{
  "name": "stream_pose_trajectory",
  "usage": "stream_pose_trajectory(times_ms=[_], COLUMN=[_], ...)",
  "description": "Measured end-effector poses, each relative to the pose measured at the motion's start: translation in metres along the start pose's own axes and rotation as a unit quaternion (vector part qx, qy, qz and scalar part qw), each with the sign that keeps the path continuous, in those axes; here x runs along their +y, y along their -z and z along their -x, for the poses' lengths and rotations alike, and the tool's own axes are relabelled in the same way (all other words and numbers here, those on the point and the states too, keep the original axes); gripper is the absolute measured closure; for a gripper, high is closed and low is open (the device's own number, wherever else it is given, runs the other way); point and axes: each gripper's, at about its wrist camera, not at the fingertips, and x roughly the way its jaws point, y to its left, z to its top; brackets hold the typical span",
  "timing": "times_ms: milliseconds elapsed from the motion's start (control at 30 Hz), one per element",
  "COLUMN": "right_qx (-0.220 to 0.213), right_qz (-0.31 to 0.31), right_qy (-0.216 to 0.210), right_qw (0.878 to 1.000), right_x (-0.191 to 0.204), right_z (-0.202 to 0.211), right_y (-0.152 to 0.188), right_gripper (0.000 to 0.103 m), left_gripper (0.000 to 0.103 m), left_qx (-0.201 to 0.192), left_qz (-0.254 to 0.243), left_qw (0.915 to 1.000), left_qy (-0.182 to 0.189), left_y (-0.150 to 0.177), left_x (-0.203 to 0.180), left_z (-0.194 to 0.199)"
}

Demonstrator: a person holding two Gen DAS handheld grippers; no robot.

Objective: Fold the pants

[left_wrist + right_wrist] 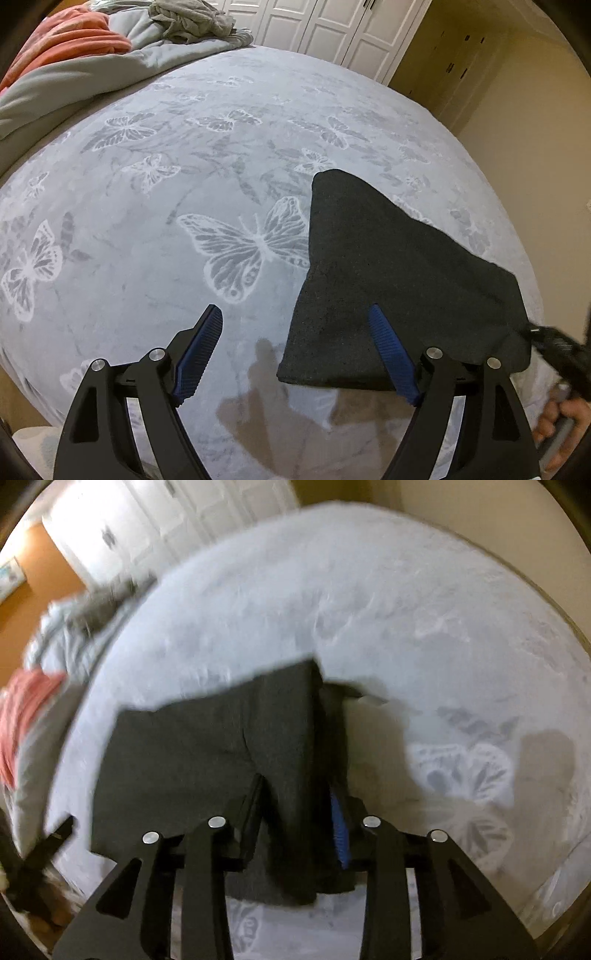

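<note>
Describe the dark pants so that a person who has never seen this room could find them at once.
Look at the large bed covered with a pale grey butterfly-print blanket. Near its front edge lies one dark charcoal piece of cloth, the pants, partly folded. They are the only dark thing on the bed; the other fabrics, heaped at the far side, are grey and coral.

Matt dark felt-like pants (388,258) on plush, butterfly-embossed grey bedspread (184,192).

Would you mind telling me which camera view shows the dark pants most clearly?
The left wrist view: the dark pants appear sharp there, their outline plain against the butterfly bedspread. The right wrist view is motion-blurred; its own gripper has fabric between the fingers, hiding part of the pants.
</note>
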Motion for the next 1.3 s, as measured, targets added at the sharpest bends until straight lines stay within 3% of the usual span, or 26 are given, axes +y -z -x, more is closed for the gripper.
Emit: stream_pose_trajectory(times_ms=[100, 167, 200, 300, 333, 500, 767, 833, 900, 1033, 1067, 1133, 1167, 1300], right_qx=[-0.021, -0.012, -0.007, 0.034, 0.036, 0.035, 0.033, 0.033, 0.032, 0.032, 0.030, 0.032, 0.038, 0.022], right_qz=[0.009, 0.000, -0.008, -0.036, -0.047, -0.023, -0.007, -0.011, -0.020, -0.051, -0.062, -0.081, -0.087, -0.067], right_qy=[0.004, -0.007, -0.007, -0.026, -0.043, -0.072, -0.061, -0.064, -0.073, -0.092, -0.096, -0.114, -0.127, -0.170], right_qw=[1.000, 1.000, 1.000, 0.998, 0.997, 0.997, 0.998, 0.997, 0.997, 0.994, 0.993, 0.990, 0.987, 0.983], right_x=[-0.003, -0.010, -0.015, -0.025, -0.025, -0.019, -0.005, -0.006, -0.010, -0.020, -0.023, -0.030, -0.031, -0.022], right_z=[0.014, 0.011, 0.006, -0.017, -0.019, -0.020, -0.023, -0.025, -0.025, -0.029, -0.029, -0.033, -0.033, 0.001], right_y=[0.008, 0.020, 0.027, 0.043, 0.045, 0.049, 0.051, 0.050, 0.050, 0.046, 0.044, 0.042, 0.041, 0.038], right_gripper=[0.066, 0.032, 0.028, 0.027, 0.022, 0.022, 0.018, 0.018, 0.019, 0.028, 0.041, 0.065, 0.070, 0.073], left_gripper=[0.024, 0.023, 0.021, 0.020, 0.020, 0.019, 0.018, 0.017, 0.016, 0.012, 0.015, 0.058, 0.078, 0.082], left_qx=[0.003, 0.006, 0.010, 0.021, 0.021, 0.011, 0.001, 0.010, 0.045, 0.043, 0.041, 0.052, 0.077, 0.075], left_qz=[-0.006, -0.004, -0.005, -0.012, -0.017, -0.040, -0.053, -0.041, 0.005, 0.104, 0.117, 0.117, 0.108, 0.116], left_qw=[0.9998, 0.9997, 0.9997, 0.9995, 0.9993, 0.9979, 0.9971, 0.9987, 0.9980, 0.9852, 0.9818, 0.9769, 0.9760, 0.9620], left_qy=[-0.019, -0.024, -0.023, -0.021, -0.026, -0.049, -0.055, -0.027, 0.044, 0.130, 0.144, 0.171, 0.173, 0.236], left_y=[0.000, 0.001, 0.002, 0.006, 0.008, 0.016, 0.020, 0.019, 0.016, 0.003, 0.001, -0.004, -0.006, -0.004], left_x=[-0.005, -0.007, -0.009, -0.014, -0.016, -0.025, -0.032, -0.031, -0.022, 0.005, 0.009, 0.011, 0.009, 0.014], left_z=[-0.011, -0.017, -0.021, -0.030, -0.032, -0.034, -0.036, -0.039, -0.049, -0.058, -0.060, -0.067, -0.073, -0.037])
